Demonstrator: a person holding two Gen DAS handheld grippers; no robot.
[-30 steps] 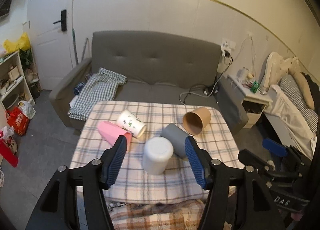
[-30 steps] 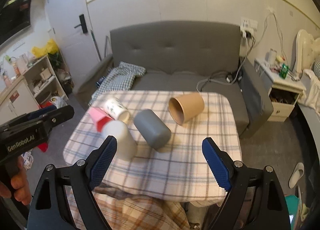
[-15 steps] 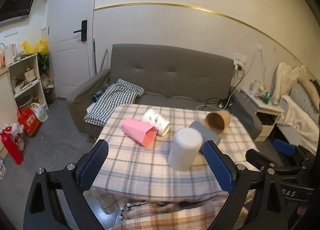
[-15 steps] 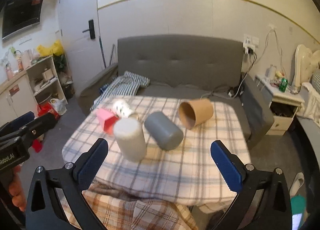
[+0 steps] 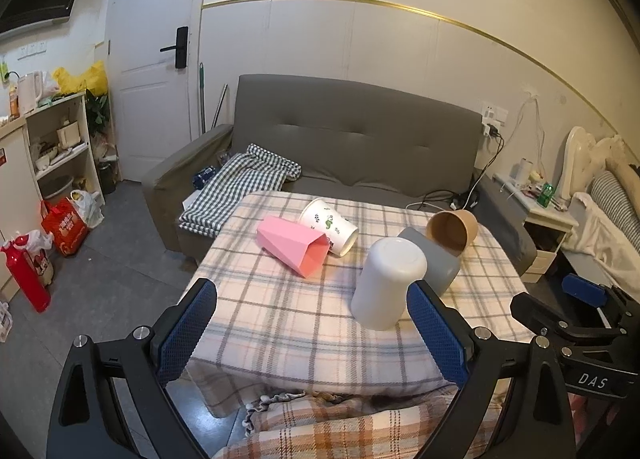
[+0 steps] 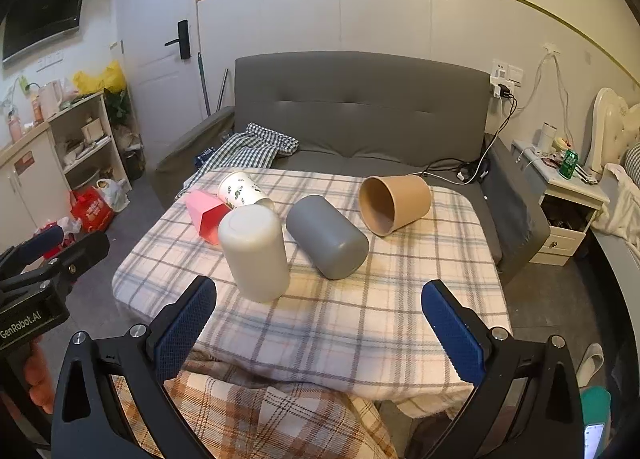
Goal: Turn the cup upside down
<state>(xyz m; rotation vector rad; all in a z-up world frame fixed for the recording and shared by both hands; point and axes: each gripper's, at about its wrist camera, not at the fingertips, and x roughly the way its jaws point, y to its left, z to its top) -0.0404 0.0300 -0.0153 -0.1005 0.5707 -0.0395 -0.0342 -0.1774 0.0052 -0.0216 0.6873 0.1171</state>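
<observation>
We see five cups on the tabletop [image 6: 360, 323]. Nearest us, the inverted cup [image 6: 254, 252] stands mouth down. Just to its right, the smooth cup [image 6: 326, 242] lies on its side; farther right and back lies the paper tub [image 6: 394, 203], mouth toward us. Behind the inverted cup lie the faceted cup [image 5: 292, 245] and, beside it, the printed cup [image 5: 329, 226]. The sofa [image 5: 360, 147] sits behind the tabletop, with a folded cloth [image 5: 240, 187] on its left seat.

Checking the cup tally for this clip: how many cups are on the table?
5: white cup front left, bottom up; grey cup, pink cup, patterned cup and brown cup on their sides.
</observation>
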